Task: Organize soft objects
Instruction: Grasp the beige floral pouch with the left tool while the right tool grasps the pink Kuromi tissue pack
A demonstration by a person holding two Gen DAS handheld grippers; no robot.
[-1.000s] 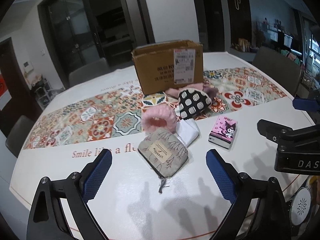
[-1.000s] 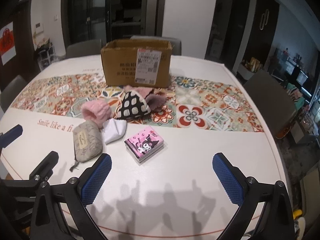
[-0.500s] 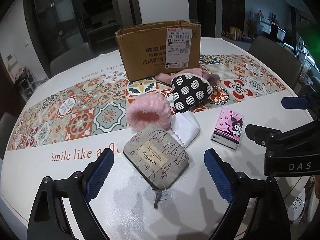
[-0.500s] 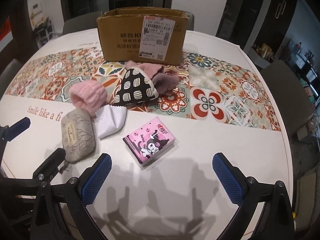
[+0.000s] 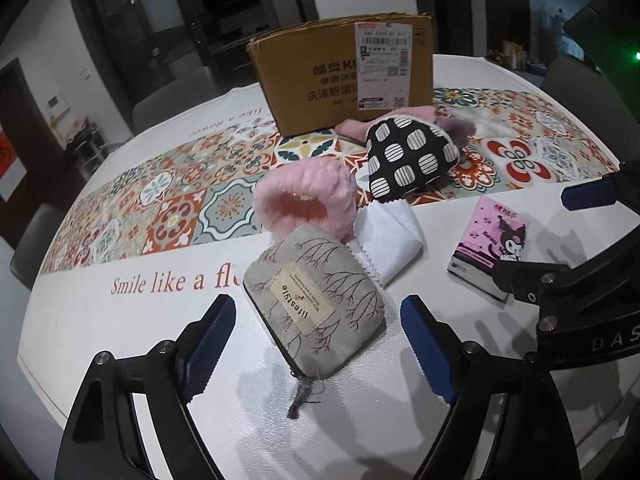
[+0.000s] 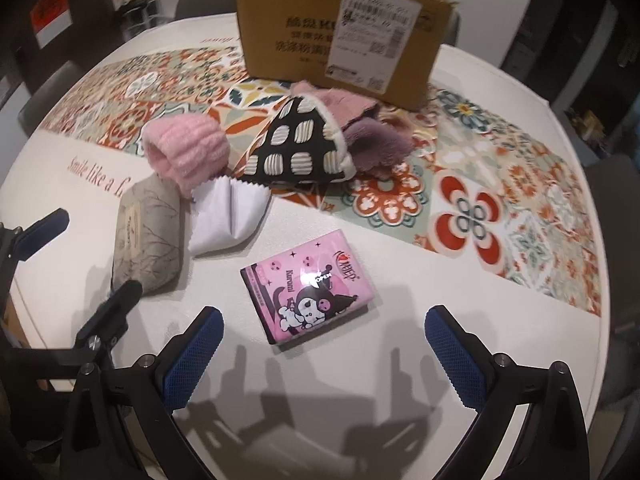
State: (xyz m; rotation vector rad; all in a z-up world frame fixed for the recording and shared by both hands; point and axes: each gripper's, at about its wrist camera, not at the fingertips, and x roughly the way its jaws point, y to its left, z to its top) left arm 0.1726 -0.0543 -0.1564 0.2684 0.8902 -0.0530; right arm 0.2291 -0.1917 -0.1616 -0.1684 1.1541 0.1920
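On the white table (image 5: 100, 332) the left gripper (image 5: 316, 340) hangs low over a grey fabric pouch (image 5: 316, 300), its jaws closing in — the pouch sits between the blue pads, but neither pad presses on it. The pouch lies flat, its long axis running from the far left toward the near right in the left wrist view, with the zipper pull (image 5: 300, 398) trailing off the near corner toward the gripper. Its far end tucks against a fluffy pink band (image 5: 308, 200), and a folded white cloth (image 5: 388, 236) lies just beside it on the right. The right gripper (image 6: 324, 352) stands with jaws wide apart, clamped on nothing, over a pink tissue pack (image 6: 308, 296) — the pack lies flat, long axis slanting from near left to far right. Farther back, a black spotted pouch (image 6: 300, 148) rests on pink and mauve plush cloths (image 6: 372, 128), in front of an upright cardboard box (image 6: 340, 36) on the patterned runner (image 6: 500, 184).
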